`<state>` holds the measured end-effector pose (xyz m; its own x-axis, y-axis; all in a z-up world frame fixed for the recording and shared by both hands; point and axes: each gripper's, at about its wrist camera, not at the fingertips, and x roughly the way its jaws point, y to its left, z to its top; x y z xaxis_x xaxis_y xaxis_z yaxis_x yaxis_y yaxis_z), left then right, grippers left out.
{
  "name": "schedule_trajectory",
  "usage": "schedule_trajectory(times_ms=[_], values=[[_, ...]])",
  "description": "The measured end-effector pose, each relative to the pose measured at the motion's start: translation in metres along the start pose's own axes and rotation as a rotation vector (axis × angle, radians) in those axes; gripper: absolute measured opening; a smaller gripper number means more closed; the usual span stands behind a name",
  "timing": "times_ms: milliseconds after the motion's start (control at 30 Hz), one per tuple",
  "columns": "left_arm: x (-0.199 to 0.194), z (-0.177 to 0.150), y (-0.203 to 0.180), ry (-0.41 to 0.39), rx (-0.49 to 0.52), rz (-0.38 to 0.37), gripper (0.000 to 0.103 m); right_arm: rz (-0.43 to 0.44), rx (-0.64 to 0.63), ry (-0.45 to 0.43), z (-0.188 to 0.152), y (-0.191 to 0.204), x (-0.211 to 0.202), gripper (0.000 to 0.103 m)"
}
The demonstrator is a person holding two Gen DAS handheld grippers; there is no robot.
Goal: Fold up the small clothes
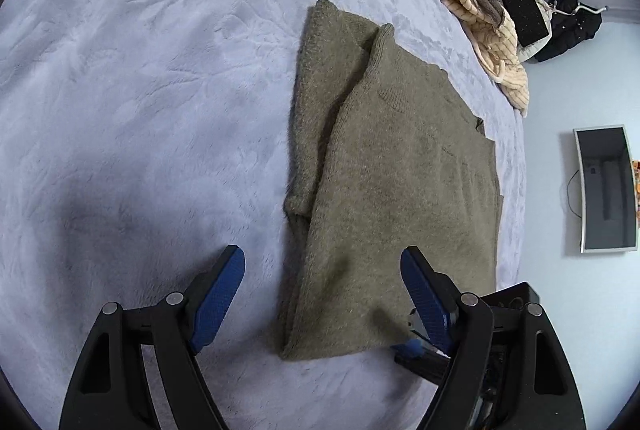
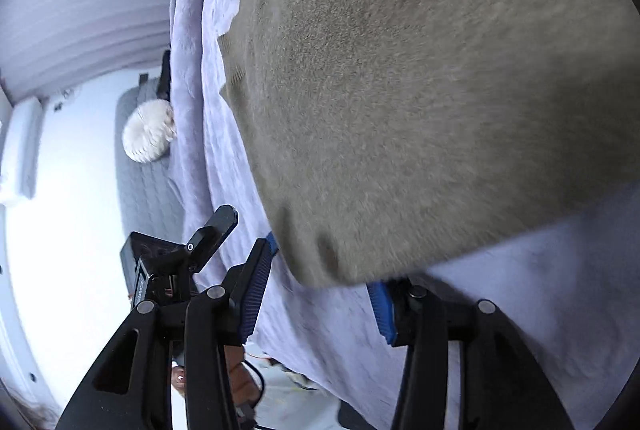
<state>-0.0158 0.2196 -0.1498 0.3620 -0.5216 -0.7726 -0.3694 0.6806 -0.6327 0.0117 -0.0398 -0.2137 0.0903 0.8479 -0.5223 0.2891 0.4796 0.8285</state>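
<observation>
An olive-green knit sweater point(image 1: 396, 182) lies flat on a lavender plush blanket point(image 1: 140, 90), its left sleeve folded over along the left side. My left gripper point(image 1: 322, 294) is open just above the sweater's near hem, with the left finger over the blanket and the right finger over the sweater. In the right wrist view the sweater point(image 2: 420, 90) fills most of the frame. My right gripper point(image 2: 324, 290) is open, and the sweater's near corner lies between its two blue fingers point(image 2: 256, 290). The right gripper's black body also shows in the left wrist view point(image 1: 500, 318).
A pile of brown and cream knitwear point(image 1: 472, 2) lies at the blanket's far right edge. Beyond the bed edge are dark clothes point(image 1: 568, 26) and a grey tray point(image 1: 606, 190) on the floor. A white round cushion point(image 2: 148, 134) rests on a grey quilted mat.
</observation>
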Motion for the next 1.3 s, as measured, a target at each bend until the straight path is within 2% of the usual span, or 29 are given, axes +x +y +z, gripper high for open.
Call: schedule_trajectory(times_ms=[33, 133, 200, 300, 400, 467, 533, 600, 700, 833, 933, 967, 1000, 1033, 1067, 1133, 1200, 1233, 1267, 1300], values=[[0.003, 0.005, 0.000, 0.008, -0.008, -0.019, 0.081, 0.017, 0.007, 0.003, 0.002, 0.000, 0.006, 0.049], [0.012, 0.018, -0.001, 0.039, -0.013, -0.071, 0.081, 0.084, 0.068, 0.017, 0.008, -0.001, 0.019, 0.008], [0.019, 0.027, -0.004, 0.068, 0.006, -0.109, 0.081, 0.164, 0.086, 0.008, 0.012, 0.003, 0.014, 0.008], [0.032, 0.039, -0.008, 0.119, 0.015, -0.186, 0.081, 0.259, 0.040, 0.000, 0.019, 0.022, -0.002, 0.008], [0.044, 0.053, -0.011, 0.149, 0.001, -0.275, 0.081, 0.288, -0.023, 0.001, 0.023, 0.043, -0.010, 0.008], [0.049, 0.062, -0.019, 0.139, 0.007, -0.299, 0.081, 0.281, -0.065, 0.008, 0.024, 0.053, -0.016, 0.008], [0.053, 0.068, -0.035, 0.126, 0.036, -0.314, 0.081, 0.253, -0.102, 0.019, 0.023, 0.059, -0.015, 0.008], [0.055, 0.070, -0.054, 0.117, 0.093, -0.295, 0.081, 0.218, -0.123, 0.035, 0.021, 0.058, -0.015, 0.008], [0.065, 0.064, -0.086, 0.104, 0.224, -0.141, 0.081, 0.139, -0.141, 0.074, 0.014, 0.050, -0.006, 0.008], [0.080, 0.056, -0.090, 0.124, 0.270, -0.008, 0.081, -0.090, -0.206, 0.188, 0.003, 0.040, 0.006, 0.012], [0.084, 0.054, -0.087, 0.118, 0.265, 0.014, 0.081, -0.246, -0.301, 0.246, -0.005, 0.047, 0.001, 0.013], [0.084, 0.054, -0.088, 0.115, 0.264, 0.020, 0.080, -0.278, -0.332, 0.250, -0.006, 0.051, -0.005, 0.021], [0.085, 0.054, -0.089, 0.108, 0.271, 0.035, 0.072, -0.297, -0.358, 0.245, -0.004, 0.055, -0.013, 0.031], [0.084, 0.053, -0.088, 0.104, 0.292, 0.072, 0.067, -0.303, -0.372, 0.231, -0.003, 0.058, -0.022, 0.056], [0.086, 0.053, -0.090, 0.102, 0.308, 0.103, 0.060, -0.305, -0.389, 0.201, 0.002, 0.063, -0.034, 0.062], [0.087, 0.052, -0.090, 0.097, 0.318, 0.134, 0.052, -0.322, -0.426, 0.112, 0.012, 0.072, -0.061, 0.060], [0.085, 0.052, -0.091, 0.091, 0.321, 0.149, 0.041, -0.368, -0.461, -0.001, 0.027, 0.080, -0.083, 0.035], [0.084, 0.052, -0.092, 0.087, 0.325, 0.158, 0.038, -0.401, -0.467, -0.036, 0.035, 0.082, -0.089, 0.013], [0.082, 0.051, -0.093, 0.082, 0.329, 0.166, 0.032, -0.437, -0.467, -0.062, 0.046, 0.083, -0.093, 0.008], [0.080, 0.051, -0.094, 0.077, 0.334, 0.170, 0.027, -0.470, -0.467, -0.082, 0.055, 0.083, -0.095, 0.008]])
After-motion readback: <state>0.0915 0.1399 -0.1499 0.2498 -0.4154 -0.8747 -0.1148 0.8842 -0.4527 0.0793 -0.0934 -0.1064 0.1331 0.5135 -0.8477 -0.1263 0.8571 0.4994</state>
